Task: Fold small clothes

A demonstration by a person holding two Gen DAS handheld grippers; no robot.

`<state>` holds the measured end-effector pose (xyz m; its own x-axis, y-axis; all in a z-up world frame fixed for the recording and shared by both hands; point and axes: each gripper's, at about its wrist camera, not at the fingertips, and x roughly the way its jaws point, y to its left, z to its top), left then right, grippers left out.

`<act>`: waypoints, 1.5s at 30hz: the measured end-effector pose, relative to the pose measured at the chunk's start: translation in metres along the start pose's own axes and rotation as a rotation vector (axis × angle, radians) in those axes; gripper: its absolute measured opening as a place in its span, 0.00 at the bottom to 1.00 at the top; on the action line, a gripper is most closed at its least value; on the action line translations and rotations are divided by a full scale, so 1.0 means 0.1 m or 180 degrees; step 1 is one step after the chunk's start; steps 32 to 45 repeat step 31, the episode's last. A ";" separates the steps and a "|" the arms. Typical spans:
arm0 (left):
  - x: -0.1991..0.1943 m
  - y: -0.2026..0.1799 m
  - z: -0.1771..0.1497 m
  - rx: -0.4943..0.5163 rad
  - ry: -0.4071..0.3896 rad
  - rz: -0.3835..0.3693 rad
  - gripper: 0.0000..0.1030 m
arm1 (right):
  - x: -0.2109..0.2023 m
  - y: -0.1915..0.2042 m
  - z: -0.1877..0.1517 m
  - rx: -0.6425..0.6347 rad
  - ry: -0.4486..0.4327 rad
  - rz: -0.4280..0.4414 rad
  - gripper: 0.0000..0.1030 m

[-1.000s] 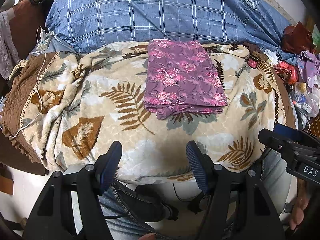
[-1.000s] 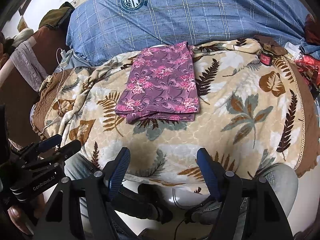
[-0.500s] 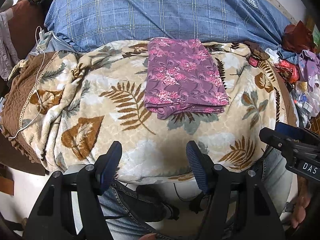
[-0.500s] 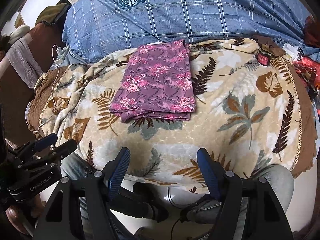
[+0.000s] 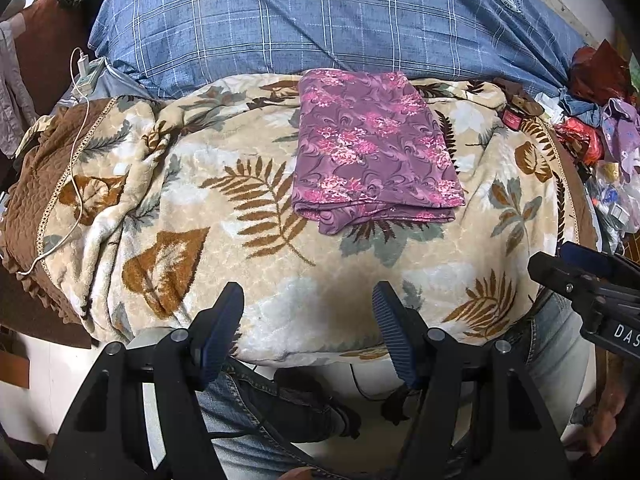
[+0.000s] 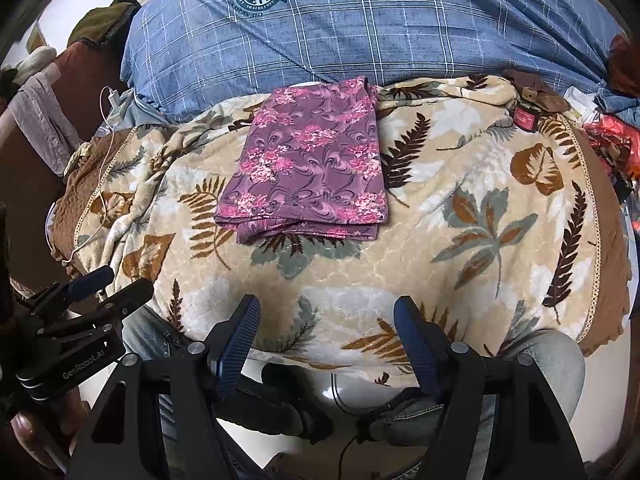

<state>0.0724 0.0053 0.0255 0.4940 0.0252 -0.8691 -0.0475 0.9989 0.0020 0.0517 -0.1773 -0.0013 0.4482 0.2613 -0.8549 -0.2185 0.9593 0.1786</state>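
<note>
Folded purple floral cloth (image 5: 376,156) at frame center on leaf-print blanket (image 5: 280,280), left gripper (image 5: 308,330) and right gripper (image 6: 328,338) at bottom, fingers wide, holding nothing

I see a folded purple garment (image 5: 372,148) of thin, smooth printed cloth lying matt on a thick, fuzzy fleece blanket (image 5: 280,272) with a leaf pattern, whose brown border (image 5: 24,200) looks quilted. Behind it the blue checked sheet (image 5: 320,24) looks like flat woven cotton, slightly faded. My left gripper (image 5: 308,320) and right gripper (image 6: 326,328) are matt black plastic with ribbed dark-blue rubbery pads (image 6: 240,340) and small shiny metal screws.
</note>
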 end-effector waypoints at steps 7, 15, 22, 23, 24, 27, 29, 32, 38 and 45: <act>0.00 0.01 0.01 0.0010 0.0002 -0.0001 0.64 | 0.00 0.00 0.01 -0.0019 0.0005 -0.0007 0.69; 0.00 0.01 0.01 0.0009 0.0002 0.0002 0.64 | 0.00 0.01 0.02 -0.0024 0.0009 -0.0005 0.69; -0.01 0.03 0.01 0.0009 0.0001 0.0017 0.64 | 0.00 0.02 0.03 -0.0021 0.0007 0.0001 0.69; -0.01 0.03 0.01 0.0013 0.0002 0.0013 0.64 | 0.00 0.02 0.03 -0.0027 0.0004 -0.0002 0.69; -0.01 0.03 0.01 0.0015 0.0001 0.0017 0.64 | 0.00 0.02 0.03 -0.0029 0.0009 -0.0004 0.69; -0.01 0.04 0.01 0.0041 -0.0033 0.0036 0.64 | 0.00 0.02 0.03 -0.0030 0.0006 0.0000 0.69; -0.02 0.04 0.01 0.0055 -0.0058 0.0051 0.64 | 0.01 0.02 0.03 -0.0029 0.0011 -0.0002 0.69; -0.02 0.04 0.00 0.0032 -0.0074 0.0043 0.64 | 0.00 0.02 0.02 -0.0023 0.0012 0.0001 0.69; -0.02 0.04 0.00 0.0032 -0.0074 0.0043 0.64 | 0.00 0.02 0.02 -0.0023 0.0012 0.0001 0.69; -0.02 0.04 0.00 0.0032 -0.0074 0.0043 0.64 | 0.00 0.02 0.02 -0.0023 0.0012 0.0001 0.69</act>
